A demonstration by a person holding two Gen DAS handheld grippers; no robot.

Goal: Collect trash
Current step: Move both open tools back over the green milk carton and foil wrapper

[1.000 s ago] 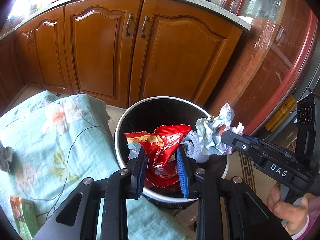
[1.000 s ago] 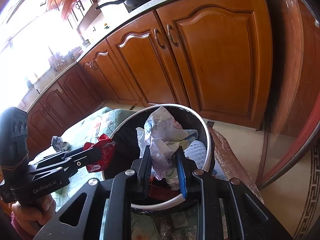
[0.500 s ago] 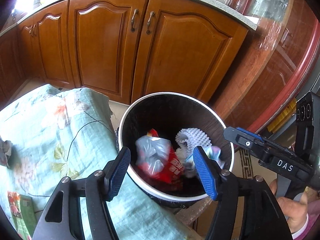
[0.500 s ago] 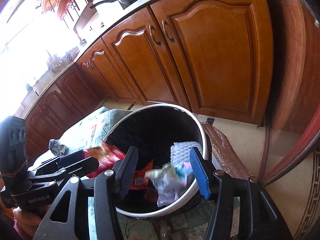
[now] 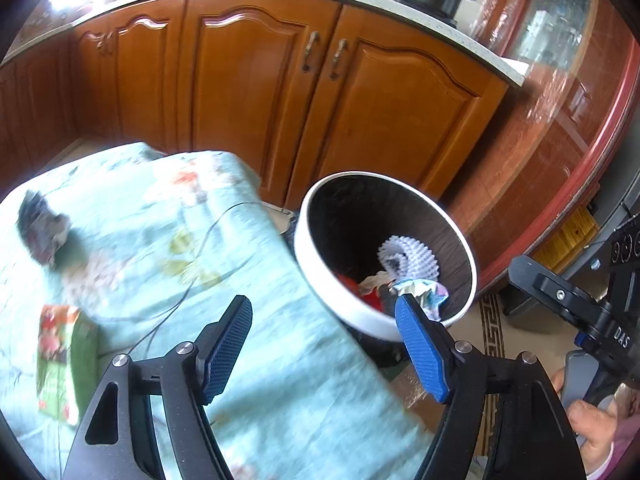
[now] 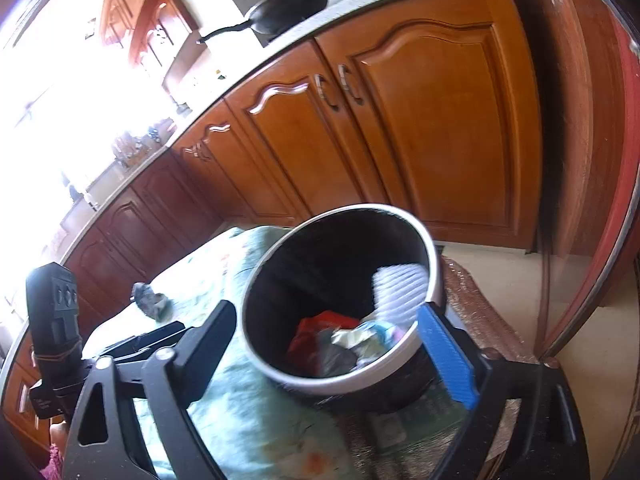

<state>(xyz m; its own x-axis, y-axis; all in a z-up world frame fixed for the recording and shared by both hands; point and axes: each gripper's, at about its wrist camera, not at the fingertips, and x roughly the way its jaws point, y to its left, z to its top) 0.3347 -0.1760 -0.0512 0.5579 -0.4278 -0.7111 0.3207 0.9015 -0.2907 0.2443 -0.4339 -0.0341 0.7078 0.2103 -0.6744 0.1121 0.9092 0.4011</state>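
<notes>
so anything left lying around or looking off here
Two bits of trash lie on the floral cloth, outside the bin: a dark crumpled wad and a green-and-red wrapper. Nothing looks spilled or damaged.

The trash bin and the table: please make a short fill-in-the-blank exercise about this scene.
1. The red wrapper lies inside the ____.
2. Both tools, left and right, hold ____.
3. The green packet lies on the floral ____.
4. The bin's rim is coloured ____.

Missing words: bin; nothing; cloth; white
</notes>
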